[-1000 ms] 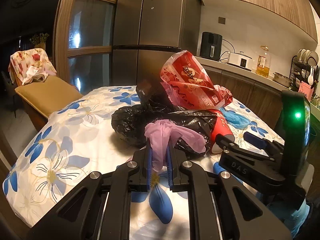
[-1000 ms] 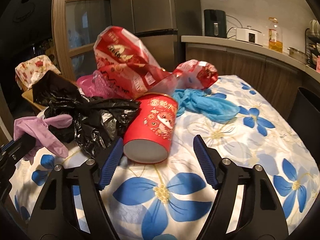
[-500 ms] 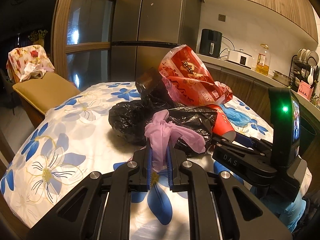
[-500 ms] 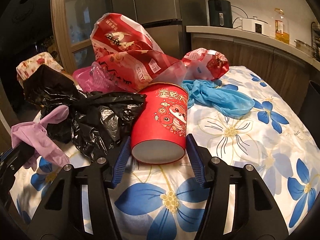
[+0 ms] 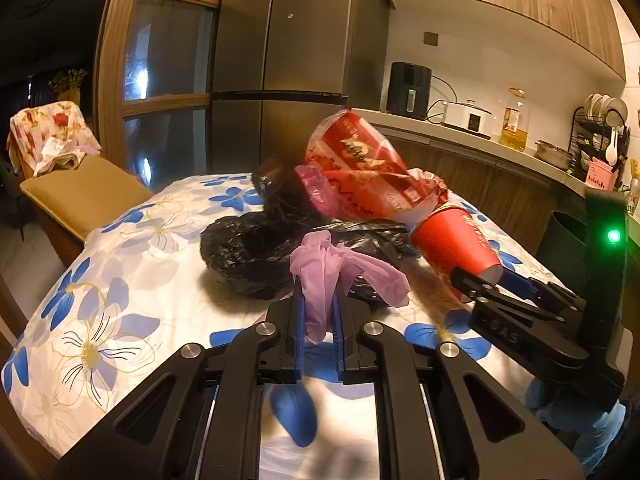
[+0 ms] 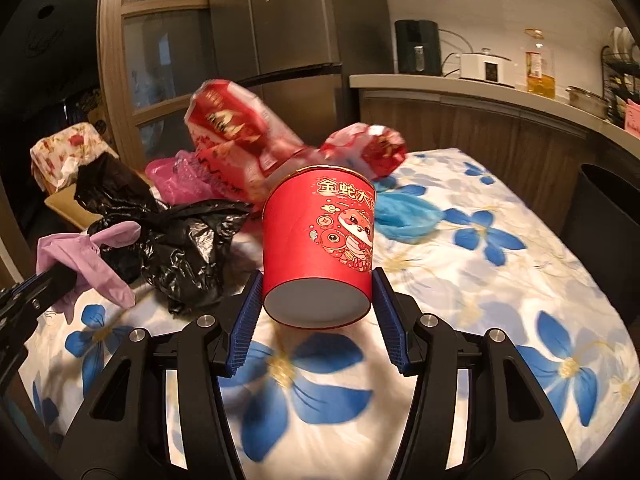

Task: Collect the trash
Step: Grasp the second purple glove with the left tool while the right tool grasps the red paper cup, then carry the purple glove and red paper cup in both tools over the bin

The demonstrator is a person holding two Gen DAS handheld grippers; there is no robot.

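Note:
My right gripper (image 6: 317, 282) is shut on a red paper cup (image 6: 320, 232) with a cartoon print. It grips the cup near its base and holds it tilted, just above the flowered tablecloth (image 6: 500, 300). The left wrist view shows the same cup (image 5: 452, 236) in the right gripper (image 5: 484, 280). My left gripper (image 5: 318, 304) is shut on a limp purple glove (image 5: 344, 268), which hangs over its fingertips. On the table behind lie a crumpled black bag (image 6: 188, 248), a red plastic bag (image 6: 232, 128), a pink bag (image 6: 176, 180) and a blue glove (image 6: 404, 216).
A dark bin (image 6: 608, 232) stands at the table's right edge. A kitchen counter (image 6: 480, 88) with appliances runs behind it. A padded chair (image 5: 80, 192) with a flowered cloth sits at the far left. Tall cabinets stand behind the table.
The right gripper's jaws closed on the red cup, which has come up off the tablecloth. The left gripper has kept hold of the purple glove and stayed in place.

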